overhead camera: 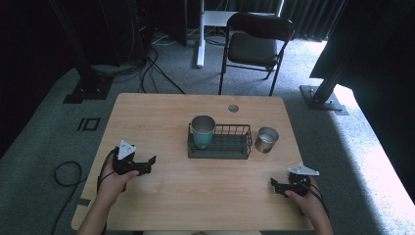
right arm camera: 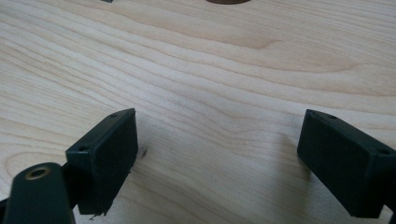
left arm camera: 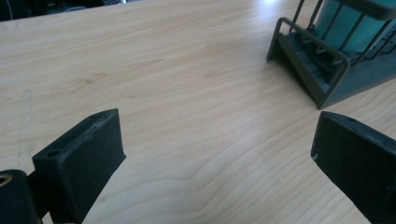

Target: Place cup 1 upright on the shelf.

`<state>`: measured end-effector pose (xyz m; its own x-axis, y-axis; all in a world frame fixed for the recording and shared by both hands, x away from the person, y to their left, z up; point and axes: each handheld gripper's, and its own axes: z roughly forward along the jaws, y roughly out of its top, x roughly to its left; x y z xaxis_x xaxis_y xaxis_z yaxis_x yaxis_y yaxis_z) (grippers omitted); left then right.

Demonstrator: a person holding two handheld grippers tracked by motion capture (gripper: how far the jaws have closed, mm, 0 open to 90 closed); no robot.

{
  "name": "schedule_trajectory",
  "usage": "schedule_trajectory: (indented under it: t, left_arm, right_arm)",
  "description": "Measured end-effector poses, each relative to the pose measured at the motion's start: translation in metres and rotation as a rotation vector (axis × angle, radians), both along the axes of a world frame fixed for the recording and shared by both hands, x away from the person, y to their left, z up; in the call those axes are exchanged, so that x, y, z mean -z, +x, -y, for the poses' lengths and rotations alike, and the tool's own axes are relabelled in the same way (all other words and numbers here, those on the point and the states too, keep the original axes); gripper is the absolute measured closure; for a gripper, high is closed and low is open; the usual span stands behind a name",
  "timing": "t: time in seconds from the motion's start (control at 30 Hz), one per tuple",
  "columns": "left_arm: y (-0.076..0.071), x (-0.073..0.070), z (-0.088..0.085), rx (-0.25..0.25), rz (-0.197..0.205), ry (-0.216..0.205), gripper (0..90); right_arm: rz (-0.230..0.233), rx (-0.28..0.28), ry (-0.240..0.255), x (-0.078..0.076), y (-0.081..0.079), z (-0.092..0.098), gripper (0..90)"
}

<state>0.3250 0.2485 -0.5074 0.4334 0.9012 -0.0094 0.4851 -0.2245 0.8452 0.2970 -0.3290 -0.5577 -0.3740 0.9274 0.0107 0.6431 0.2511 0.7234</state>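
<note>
Both grippers stood with jaws spread wide and empty: the left gripper [overhead camera: 147, 164] low over the table [overhead camera: 161, 191] near its left edge, the right gripper [overhead camera: 280, 185] near the front right corner. The work in hand looked like the cups: the teal cup [overhead camera: 202, 130] stood upright in the left end of the wire rack [overhead camera: 230, 147], and the steel cup [overhead camera: 266, 139] stood on the table just beside the rack's right end. The likeliest trouble, as I judged it, was the right gripper nudging the light steel cup against the rack or tipping it, since smooth metal slips between flat pads; a jaw could also snag on the rack's wires. Bare wood lay open between each gripper and the rack, giving free approach, though the right hand [overhead camera: 311, 203] sat close to the table's edge.
</note>
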Motion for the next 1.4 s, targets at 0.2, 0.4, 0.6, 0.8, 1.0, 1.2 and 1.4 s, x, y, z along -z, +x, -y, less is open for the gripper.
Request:
schedule_trajectory:
  t: [0.2, 0.4, 0.6, 0.8, 1.0, 1.2, 1.4]
  left_arm:
    - [-0.008, 0.008, -0.013, -0.025, -0.022, -0.015, 3.2]
    - [-0.012, 0.017, -0.018, -0.042, -0.049, -0.005, 3.2]
    - [-0.016, 0.025, -0.024, -0.073, -0.067, -0.020, 3.2]
    - [-0.021, 0.027, -0.037, -0.127, -0.067, -0.022, 3.2]
    - [-0.024, 0.031, -0.047, -0.167, -0.088, -0.020, 3.2]
    - [-0.029, 0.038, -0.058, -0.196, -0.131, -0.016, 3.2]
    - [-0.031, 0.041, -0.063, -0.211, -0.150, -0.001, 3.2]
  right_arm:
    - [0.000, 0.000, 0.000, 0.000, 0.000, 0.000, 11.8]
    - [0.000, 0.000, 0.000, 0.000, 0.000, 0.000, 11.8]
    - [0.000, 0.000, -0.001, 0.000, 0.000, 0.000, 11.8]
    - [0.001, -0.001, -0.001, 0.000, 0.000, 0.000, 11.8]
    - [0.001, -0.001, -0.001, 0.000, 0.000, 0.000, 11.8]
    - [0.000, -0.001, -0.001, 0.000, 0.000, 0.000, 11.8]
    - [0.000, -0.001, -0.001, 0.000, 0.000, 0.000, 11.8]
